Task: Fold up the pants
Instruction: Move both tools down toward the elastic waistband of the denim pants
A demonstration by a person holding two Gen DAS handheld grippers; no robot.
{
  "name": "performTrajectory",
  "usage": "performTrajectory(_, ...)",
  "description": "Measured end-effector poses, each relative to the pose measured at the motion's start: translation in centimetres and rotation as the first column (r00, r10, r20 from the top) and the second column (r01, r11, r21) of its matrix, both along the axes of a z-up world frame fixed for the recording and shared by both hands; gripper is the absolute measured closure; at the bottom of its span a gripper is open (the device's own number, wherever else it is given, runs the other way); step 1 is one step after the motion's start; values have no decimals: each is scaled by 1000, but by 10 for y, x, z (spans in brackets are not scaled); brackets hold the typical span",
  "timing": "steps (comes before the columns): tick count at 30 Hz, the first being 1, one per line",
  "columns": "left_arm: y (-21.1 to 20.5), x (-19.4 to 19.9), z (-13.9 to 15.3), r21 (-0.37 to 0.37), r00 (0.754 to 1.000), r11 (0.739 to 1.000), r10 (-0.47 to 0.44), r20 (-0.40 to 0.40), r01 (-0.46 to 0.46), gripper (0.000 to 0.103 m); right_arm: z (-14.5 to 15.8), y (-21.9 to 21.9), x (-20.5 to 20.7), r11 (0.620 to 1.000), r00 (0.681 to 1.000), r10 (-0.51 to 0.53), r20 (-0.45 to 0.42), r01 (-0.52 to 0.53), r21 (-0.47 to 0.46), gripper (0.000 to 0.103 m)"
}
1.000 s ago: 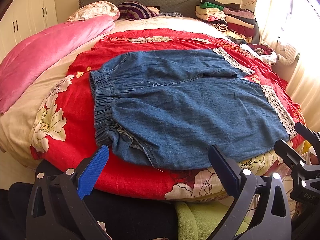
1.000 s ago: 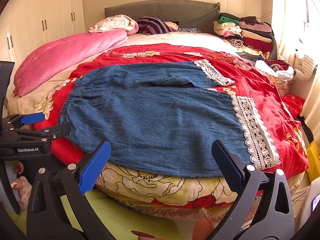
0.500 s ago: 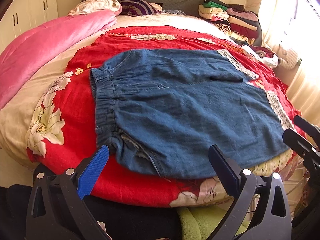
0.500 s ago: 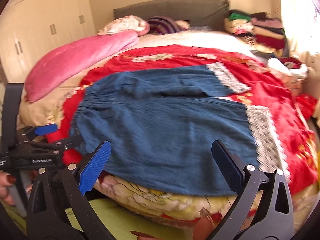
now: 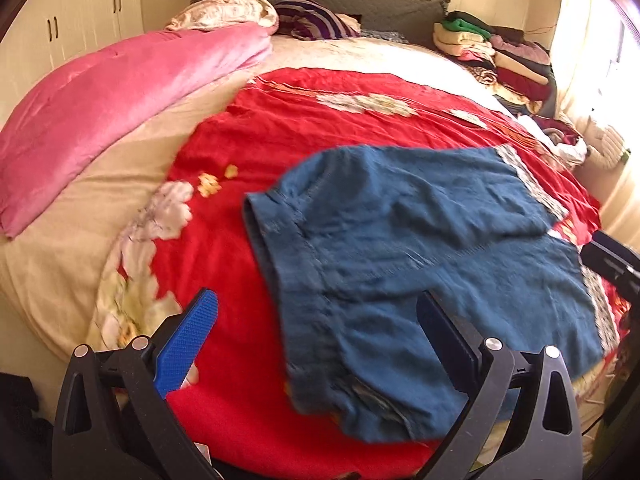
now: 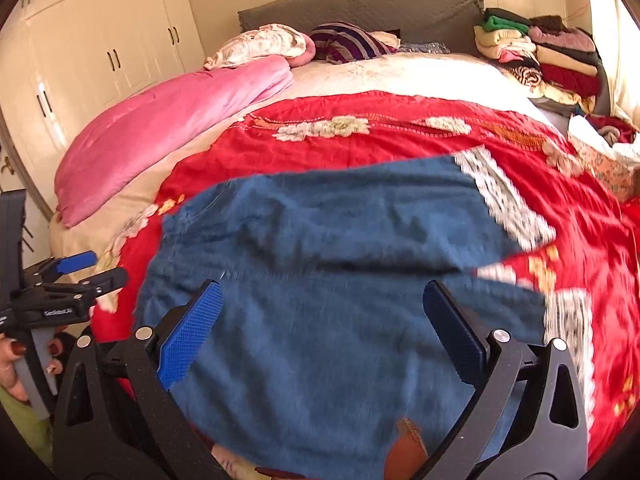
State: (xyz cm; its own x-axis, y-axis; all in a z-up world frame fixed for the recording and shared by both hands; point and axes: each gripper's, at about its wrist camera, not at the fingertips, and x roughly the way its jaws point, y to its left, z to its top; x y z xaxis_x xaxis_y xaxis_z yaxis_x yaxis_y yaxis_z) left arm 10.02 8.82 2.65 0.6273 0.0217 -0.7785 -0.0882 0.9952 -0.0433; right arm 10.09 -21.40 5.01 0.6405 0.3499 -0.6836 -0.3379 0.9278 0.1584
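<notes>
I moved both grippers forward and lower toward the bed. The left gripper [image 5: 316, 334] came over the red quilt [image 5: 240, 280], and the waistband [image 5: 280, 272] of the denim pants [image 5: 420, 260] now sat between its open fingers, where before it was well ahead. The right gripper [image 6: 320, 328] advanced over the near leg, and the lace hem [image 6: 568, 328] came just beside its right finger. Both views became blurred.

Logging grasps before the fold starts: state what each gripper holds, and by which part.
Nothing is held. The left gripper and the right gripper are both open above the denim pants, touching no fabric.
</notes>
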Motion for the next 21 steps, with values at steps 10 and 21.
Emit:
performTrajectory(10,51,65,-24,24,995,996,86,-58,-85,4,-10,44,82,987,997,78,11,-75,-143,8)
performTrajectory(21,74,120,-69,-1,988,996,84,-128,-85,4,-41,92,168,948,977,208,-43,-213,-235,8)
